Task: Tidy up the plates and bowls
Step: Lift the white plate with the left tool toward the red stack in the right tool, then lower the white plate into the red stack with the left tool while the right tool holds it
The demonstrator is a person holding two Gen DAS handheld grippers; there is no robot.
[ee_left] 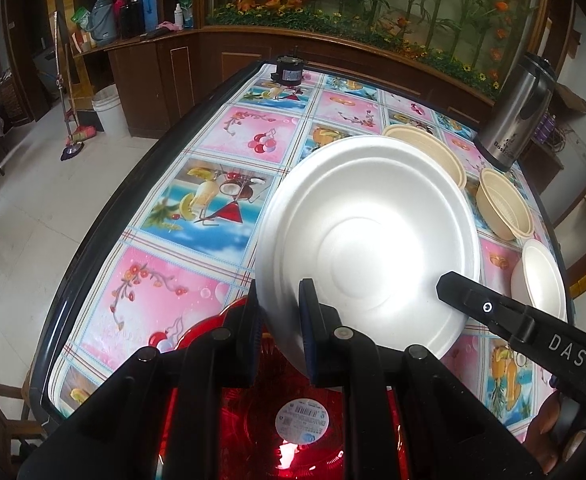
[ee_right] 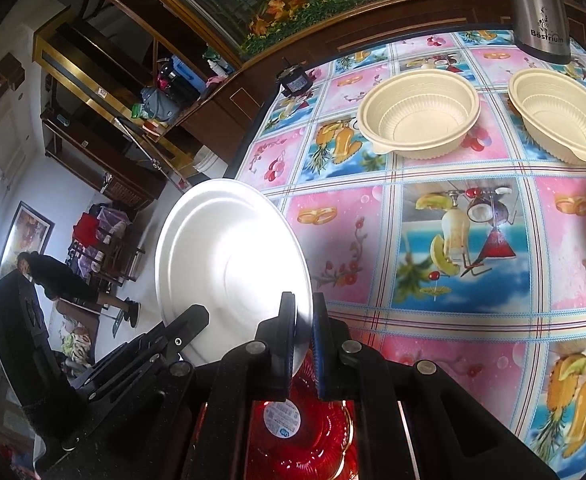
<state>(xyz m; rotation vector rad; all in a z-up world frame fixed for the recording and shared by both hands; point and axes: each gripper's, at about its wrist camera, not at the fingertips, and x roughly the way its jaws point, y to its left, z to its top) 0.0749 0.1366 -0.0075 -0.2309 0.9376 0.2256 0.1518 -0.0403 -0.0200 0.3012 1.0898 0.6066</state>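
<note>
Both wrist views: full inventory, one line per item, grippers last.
white plate: 1, white, held above the table, gripped at its rim from two sides
red dish: 1, red, labelled, on table under the plate
beige bowls: 2, beige, far side of table
white bowl: 1, white, right edge of table
steel flask: 1, silver, far right
black device: 1, far table edge
table: 1, fruit-print cloth
left gripper: shut on plate rim
right gripper: shut on plate rim

left gripper [ee_left: 281, 320] fingers pinch the tilted white plate [ee_left: 367, 236] above a red dish [ee_left: 293, 432]
</note>
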